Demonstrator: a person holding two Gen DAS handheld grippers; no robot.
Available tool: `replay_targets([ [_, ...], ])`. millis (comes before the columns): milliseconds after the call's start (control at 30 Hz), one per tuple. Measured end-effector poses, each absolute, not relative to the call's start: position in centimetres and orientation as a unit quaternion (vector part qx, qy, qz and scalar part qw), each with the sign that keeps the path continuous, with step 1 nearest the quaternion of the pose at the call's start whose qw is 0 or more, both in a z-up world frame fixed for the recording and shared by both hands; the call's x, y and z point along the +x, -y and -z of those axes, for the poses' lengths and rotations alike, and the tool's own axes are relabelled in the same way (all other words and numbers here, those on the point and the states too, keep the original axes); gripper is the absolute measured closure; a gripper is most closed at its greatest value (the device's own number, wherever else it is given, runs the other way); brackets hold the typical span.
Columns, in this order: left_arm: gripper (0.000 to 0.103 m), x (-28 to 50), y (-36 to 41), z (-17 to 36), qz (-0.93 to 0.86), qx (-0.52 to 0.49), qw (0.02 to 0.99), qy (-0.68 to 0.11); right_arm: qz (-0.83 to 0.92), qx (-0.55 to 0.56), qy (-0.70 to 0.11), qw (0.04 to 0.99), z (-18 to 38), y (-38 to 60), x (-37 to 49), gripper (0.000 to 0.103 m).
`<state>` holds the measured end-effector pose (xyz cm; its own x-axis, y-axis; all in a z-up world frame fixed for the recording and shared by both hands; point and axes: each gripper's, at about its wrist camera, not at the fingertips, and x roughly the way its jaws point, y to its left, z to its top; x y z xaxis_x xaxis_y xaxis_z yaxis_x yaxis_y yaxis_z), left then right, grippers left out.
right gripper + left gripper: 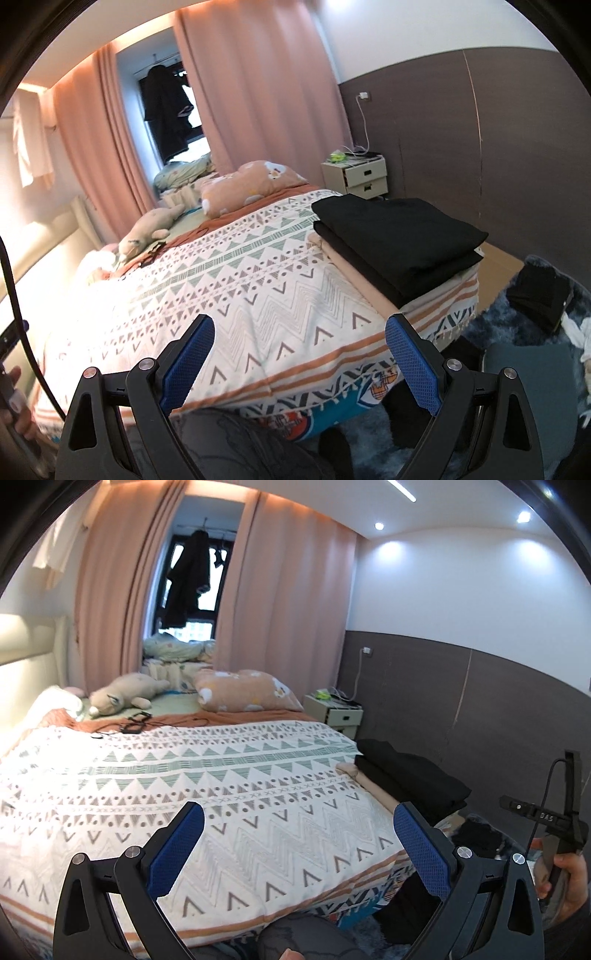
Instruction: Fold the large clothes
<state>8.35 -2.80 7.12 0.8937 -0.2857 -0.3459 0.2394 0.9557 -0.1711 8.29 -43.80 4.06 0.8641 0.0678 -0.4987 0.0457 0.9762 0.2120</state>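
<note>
A stack of folded black clothes [399, 240] lies on a folded beige garment [364, 286] at the right front corner of the bed; it also shows in the left wrist view [406, 775]. The bed's patterned white cover [221, 794] [240, 288] is spread flat. My left gripper [299, 830] is open and empty, held above the bed's front edge. My right gripper [300, 347] is open and empty, also above the front edge, left of the stack.
A plush toy [122, 696] and an orange pillow [243, 690] lie at the bed's head. A bedside cabinet [364, 177] stands by the brown wall. Dark clothes [539, 295] lie on the blue rug at right. A black coat [188, 579] hangs at the window.
</note>
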Motion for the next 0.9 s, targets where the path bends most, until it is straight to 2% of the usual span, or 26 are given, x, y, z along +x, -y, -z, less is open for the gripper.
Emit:
replay_targets([
  [133,0.001,6.1,2.7,-5.8,0.129,-0.084,0.970,-0.187,-0.004,0.076,-0.258,0.963,-3.2,42.7,6.4,0.009],
  [467,0.001,1.4,3.6,-3.1,0.068,-0.053,0.979,-0.184,-0.012,0.033,-0.251,0.967,-0.9,41.4,2.5,0.009],
  [900,0.001,-2.3,4.2,-2.7,0.069,-0.031,0.983,-0.169,-0.019,0.027,-0.226,0.974,-0.8,41.0,0.8,0.009],
])
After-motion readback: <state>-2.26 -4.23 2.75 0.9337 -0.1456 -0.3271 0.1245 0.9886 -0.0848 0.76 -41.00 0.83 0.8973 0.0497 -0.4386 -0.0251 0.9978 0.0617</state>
